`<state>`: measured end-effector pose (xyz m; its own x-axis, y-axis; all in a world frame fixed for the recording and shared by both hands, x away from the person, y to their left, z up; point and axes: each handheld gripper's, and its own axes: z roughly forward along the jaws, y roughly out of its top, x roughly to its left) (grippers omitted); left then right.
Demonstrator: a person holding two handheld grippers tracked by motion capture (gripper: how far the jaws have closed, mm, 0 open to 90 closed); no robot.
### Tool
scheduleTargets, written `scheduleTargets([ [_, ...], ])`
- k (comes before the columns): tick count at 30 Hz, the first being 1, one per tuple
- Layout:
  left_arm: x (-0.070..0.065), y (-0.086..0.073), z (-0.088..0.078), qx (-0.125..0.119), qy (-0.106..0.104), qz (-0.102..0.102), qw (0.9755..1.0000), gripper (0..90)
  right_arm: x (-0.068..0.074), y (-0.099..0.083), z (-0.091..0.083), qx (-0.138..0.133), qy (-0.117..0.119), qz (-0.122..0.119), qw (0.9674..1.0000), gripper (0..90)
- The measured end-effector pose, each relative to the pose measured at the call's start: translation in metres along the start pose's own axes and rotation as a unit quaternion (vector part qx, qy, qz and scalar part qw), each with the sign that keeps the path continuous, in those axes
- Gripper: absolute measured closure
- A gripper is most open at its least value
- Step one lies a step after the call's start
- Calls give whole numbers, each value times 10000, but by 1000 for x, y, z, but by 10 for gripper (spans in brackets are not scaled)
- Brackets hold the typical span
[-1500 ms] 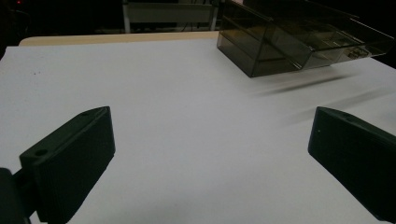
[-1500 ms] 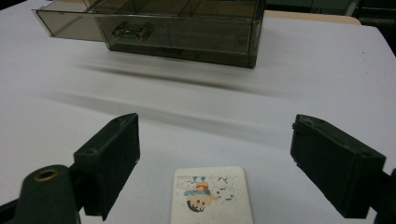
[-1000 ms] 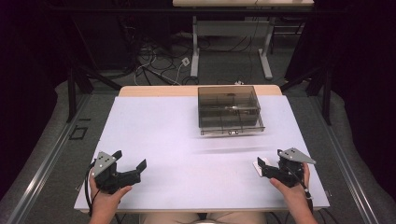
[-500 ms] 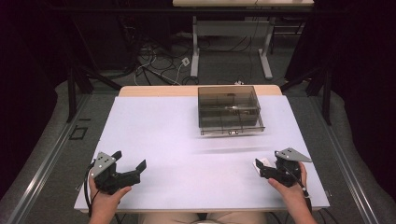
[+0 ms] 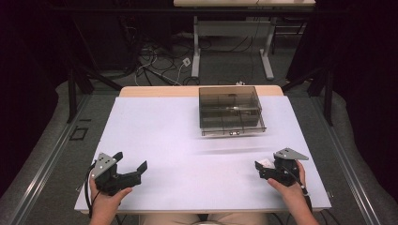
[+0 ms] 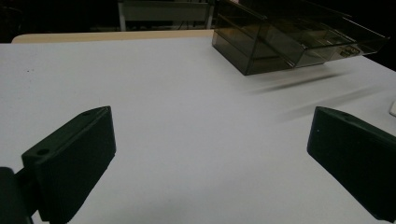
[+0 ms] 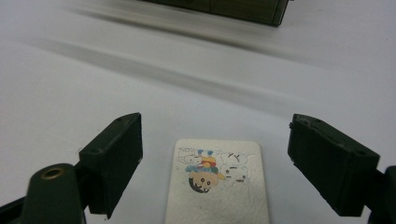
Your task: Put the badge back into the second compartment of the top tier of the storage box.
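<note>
My right gripper (image 5: 264, 165) stands open near the table's front right, held low over a small white card (image 7: 218, 183) that lies flat on the table. In the right gripper view (image 7: 215, 140) the card carries a colourful cartoon print and lies between the two jaws, touching neither. The card (image 5: 266, 162) shows as a white speck at the jaws in the high view. Near the front left, my left gripper (image 5: 130, 160) is open with nothing between its jaws (image 6: 210, 158). A smoky transparent drawer box (image 5: 230, 110) stands at the back, right of centre, its drawer pulled out a little.
The white table top (image 5: 187, 140) spreads between the grippers and the drawer box (image 6: 280, 37). A wooden edge strip (image 5: 155, 91) runs along the far side. Beyond it are table legs and cables on the floor.
My right gripper has crept slightly left and nearer the front edge. The left gripper has stayed where it was.
</note>
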<state>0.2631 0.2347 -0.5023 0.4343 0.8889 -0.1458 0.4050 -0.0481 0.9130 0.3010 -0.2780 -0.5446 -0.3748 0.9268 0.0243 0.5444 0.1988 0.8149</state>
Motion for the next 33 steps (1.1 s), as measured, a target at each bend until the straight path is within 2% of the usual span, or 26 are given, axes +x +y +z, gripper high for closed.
scheduleTargets([
  [10,0,-1,0,30,15,13,10000,14,0,-1,8,234,34,-80,9997,178],
  [16,0,-1,0,42,11,-18,10000,14,-2,-4,13,457,84,32,9989,187],
  [18,0,-1,0,47,7,-17,10000,14,-1,-4,13,482,57,93,9988,188],
  [33,0,-1,0,66,5,-16,10000,15,-3,-8,17,694,97,22,9975,224],
])
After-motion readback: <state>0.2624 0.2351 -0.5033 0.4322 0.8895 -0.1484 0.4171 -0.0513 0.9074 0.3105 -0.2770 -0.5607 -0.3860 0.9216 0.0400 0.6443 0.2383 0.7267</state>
